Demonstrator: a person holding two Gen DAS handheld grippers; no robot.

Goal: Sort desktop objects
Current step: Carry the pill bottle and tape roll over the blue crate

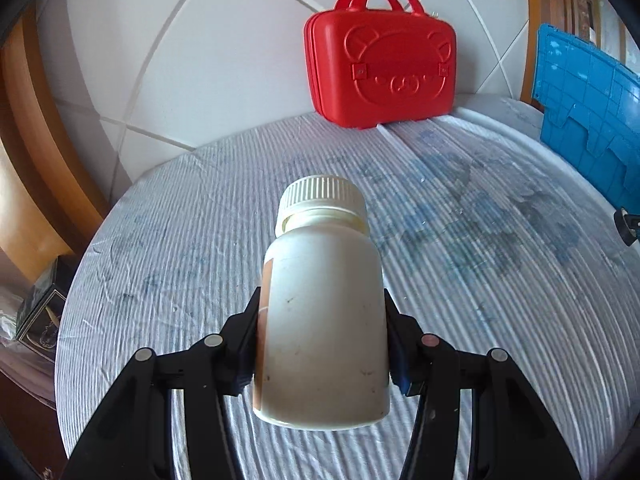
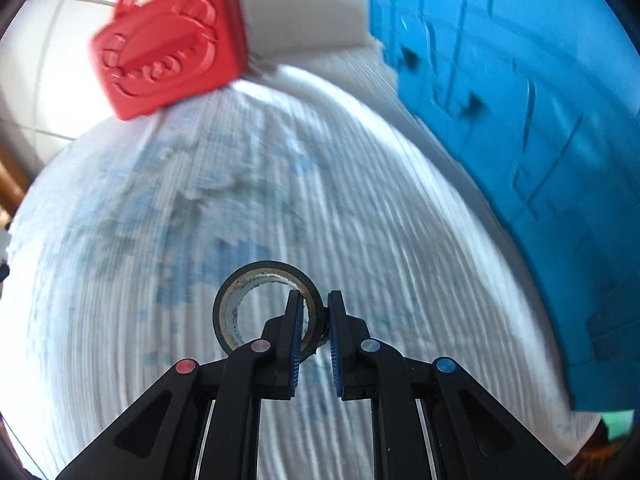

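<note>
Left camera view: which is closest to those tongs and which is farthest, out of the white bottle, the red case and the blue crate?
1. White bottle: clamped between the left tongs, cap pointing away.
2. Blue crate: at the right edge of the cloth-covered table.
3. Red case: upright at the table's far edge, against the tiled wall.

The left gripper (image 1: 322, 344) is a matte black two-finger frame with triangular cut-outs in its outer arms and four round silver-grey pivot pins, the inner right one faintly pink. The right gripper (image 2: 314, 332) has the same black linkage, but its pins are coloured, two red on one arm and two blue on the other. Ribbed blue pads (image 2: 296, 344) line its fingers, nearest the pins.
</note>
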